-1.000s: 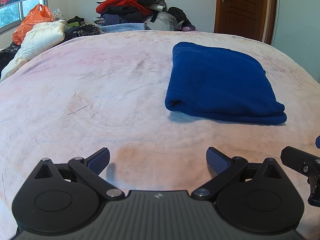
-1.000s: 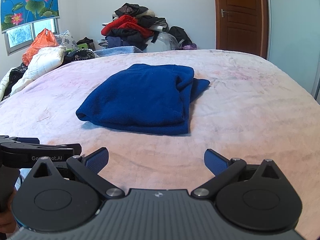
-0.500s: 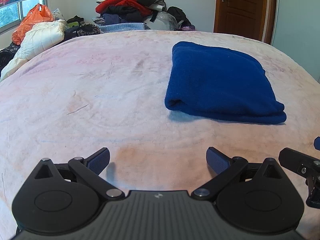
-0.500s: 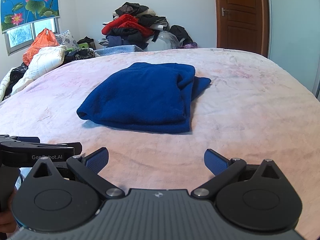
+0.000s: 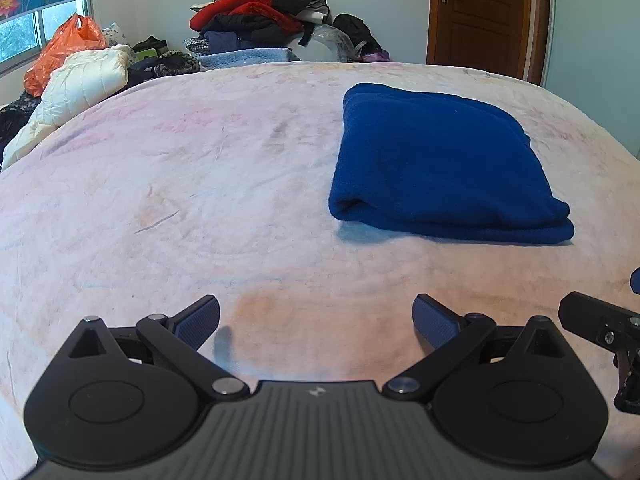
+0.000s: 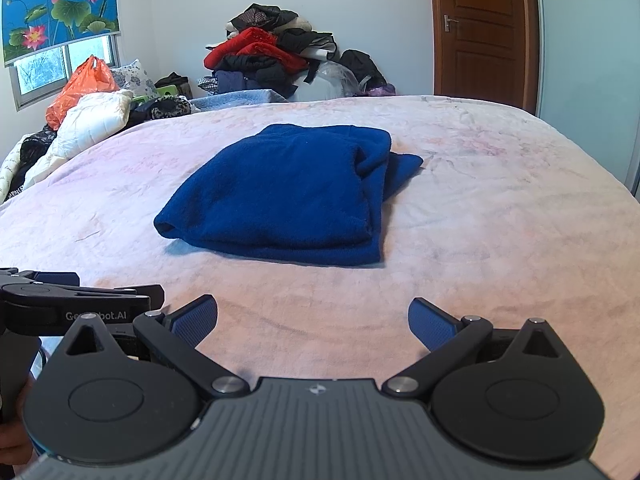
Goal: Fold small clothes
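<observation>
A dark blue fleece garment [image 5: 436, 160] lies folded into a thick rectangle on the pale pink bed cover [image 5: 200, 184]. In the right wrist view the garment [image 6: 292, 196] shows a loose flap sticking out at its far right corner. My left gripper [image 5: 316, 322] is open and empty, low over the cover, well short of the garment and to its left. My right gripper [image 6: 312, 320] is open and empty, in front of the garment's near edge. Part of the right gripper's body [image 5: 600, 328] shows at the left view's right edge.
A heap of red and black clothes [image 6: 272, 56] stands beyond the bed's far edge. A white quilted jacket [image 6: 92, 120] and an orange plastic bag [image 6: 80, 88] lie at the far left under the window. A brown door [image 6: 480, 28] is at the back right.
The right wrist view has tilted upward a little, so the garment sits lower in frame. The left gripper has barely moved. Both grippers stay open.
</observation>
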Demonstrator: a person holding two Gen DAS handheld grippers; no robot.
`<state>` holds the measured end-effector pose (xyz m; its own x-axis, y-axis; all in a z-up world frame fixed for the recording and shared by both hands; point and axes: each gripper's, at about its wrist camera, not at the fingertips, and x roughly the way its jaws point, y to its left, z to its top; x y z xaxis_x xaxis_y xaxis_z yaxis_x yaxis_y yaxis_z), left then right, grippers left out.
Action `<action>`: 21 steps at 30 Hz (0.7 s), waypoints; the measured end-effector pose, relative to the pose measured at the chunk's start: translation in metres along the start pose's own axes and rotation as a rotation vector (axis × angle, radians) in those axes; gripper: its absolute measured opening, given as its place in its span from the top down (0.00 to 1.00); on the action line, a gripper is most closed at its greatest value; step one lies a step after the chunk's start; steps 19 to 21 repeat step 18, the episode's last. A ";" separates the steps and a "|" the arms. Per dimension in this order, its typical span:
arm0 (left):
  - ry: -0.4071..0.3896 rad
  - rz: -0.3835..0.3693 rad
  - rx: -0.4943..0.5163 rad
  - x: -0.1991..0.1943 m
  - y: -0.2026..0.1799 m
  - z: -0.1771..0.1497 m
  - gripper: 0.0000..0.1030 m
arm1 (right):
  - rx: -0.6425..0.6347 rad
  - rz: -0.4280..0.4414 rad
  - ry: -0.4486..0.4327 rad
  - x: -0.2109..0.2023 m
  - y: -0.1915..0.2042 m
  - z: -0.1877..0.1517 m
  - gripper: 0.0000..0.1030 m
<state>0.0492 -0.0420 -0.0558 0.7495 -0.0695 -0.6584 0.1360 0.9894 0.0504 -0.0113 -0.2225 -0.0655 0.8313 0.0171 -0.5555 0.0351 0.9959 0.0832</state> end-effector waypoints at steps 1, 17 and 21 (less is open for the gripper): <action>0.000 -0.001 0.000 0.000 0.000 0.000 0.00 | 0.000 0.000 0.000 0.000 0.000 0.000 0.00; -0.027 0.042 0.032 -0.001 -0.004 0.000 0.00 | 0.003 0.003 0.003 0.002 0.000 -0.001 0.00; -0.027 0.037 0.034 -0.002 -0.002 0.001 0.00 | 0.003 0.004 0.004 0.002 -0.001 -0.001 0.00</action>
